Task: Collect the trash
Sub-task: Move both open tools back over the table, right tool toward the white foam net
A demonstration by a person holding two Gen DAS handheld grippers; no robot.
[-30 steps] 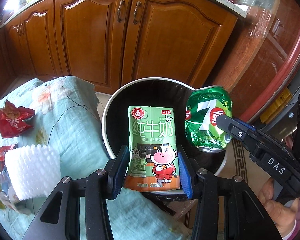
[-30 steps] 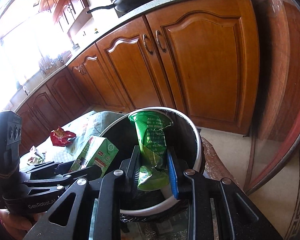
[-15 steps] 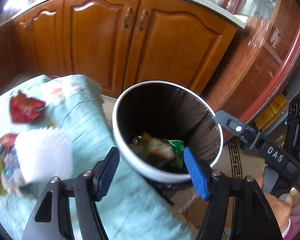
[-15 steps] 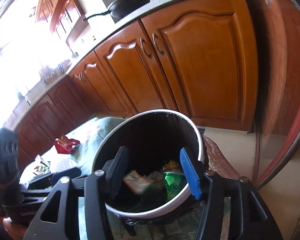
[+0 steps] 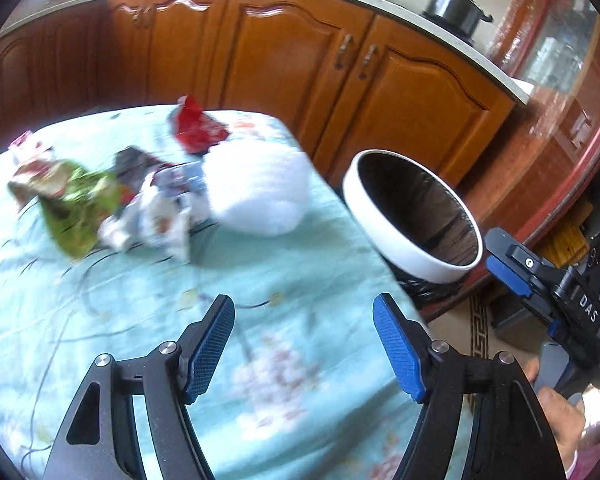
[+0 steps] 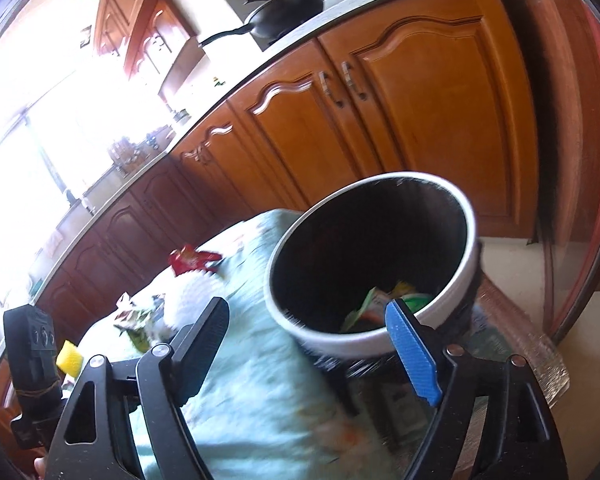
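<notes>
- both grippers have released their loads: milk carton (image 6: 366,307) and green can (image 6: 416,301) lie inside the bin (image 6: 470,236).
- left gripper (image 5: 305,344): jaws apart, empty, over the tablecloth (image 5: 140,300).
- right gripper (image 6: 308,344): jaws apart, empty.
- remaining wrappers (image 5: 112,200) lie on the tablecloth beside the bin.

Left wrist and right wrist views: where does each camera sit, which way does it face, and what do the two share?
Left wrist: on the left gripper, open, facing the cloth-covered table and its wrappers; the right gripper and a hand show at right.
Right wrist: on the right gripper, open, facing the trash bin; the left gripper's body shows at lower left.
Shared: trash bin, red wrapper, wooden cabinets.
</notes>
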